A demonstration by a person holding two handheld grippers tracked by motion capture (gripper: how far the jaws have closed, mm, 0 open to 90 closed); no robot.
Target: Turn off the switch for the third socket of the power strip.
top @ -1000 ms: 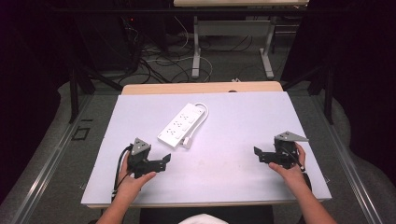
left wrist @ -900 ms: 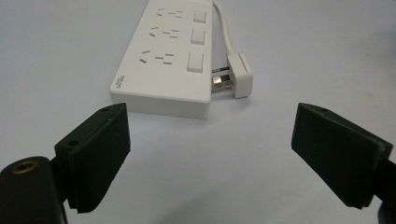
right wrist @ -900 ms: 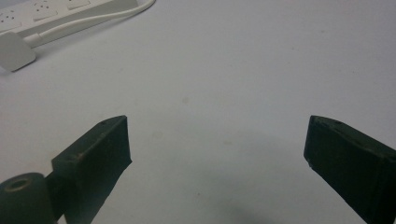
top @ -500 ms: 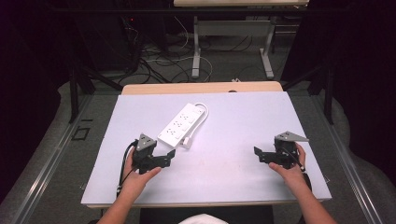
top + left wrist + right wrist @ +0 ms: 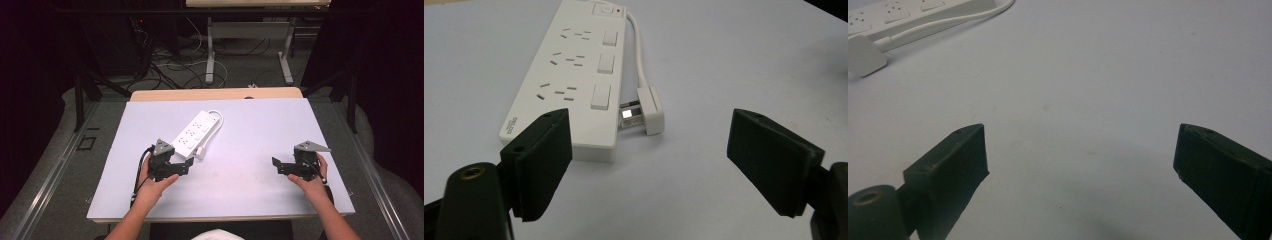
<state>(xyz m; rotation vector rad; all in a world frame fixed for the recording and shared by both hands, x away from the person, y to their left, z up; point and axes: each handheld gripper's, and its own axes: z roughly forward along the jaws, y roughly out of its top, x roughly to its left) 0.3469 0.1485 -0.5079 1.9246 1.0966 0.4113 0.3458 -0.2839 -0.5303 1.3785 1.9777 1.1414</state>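
- White board (image 5: 250, 150) covered the table, with dark floor and loose cables beyond it.
- On its left half lay the power strip (image 5: 196, 133), long axis slanting from near-left to far-right, sockets up, its cord end at the far end.
- Its plug (image 5: 650, 110) lay just beside the near end.
- Left gripper (image 5: 186, 168) sat near the strip's near end, jaws wide, holding nothing.
- Right gripper (image 5: 274, 165) stood well apart, jaws wide and empty.

Left gripper (image 5: 184, 167) just beside the near end of a white power strip (image 5: 196, 133) (plug alongside) | right gripper (image 5: 276, 164) well apart, over bare table (image 5: 260, 125)
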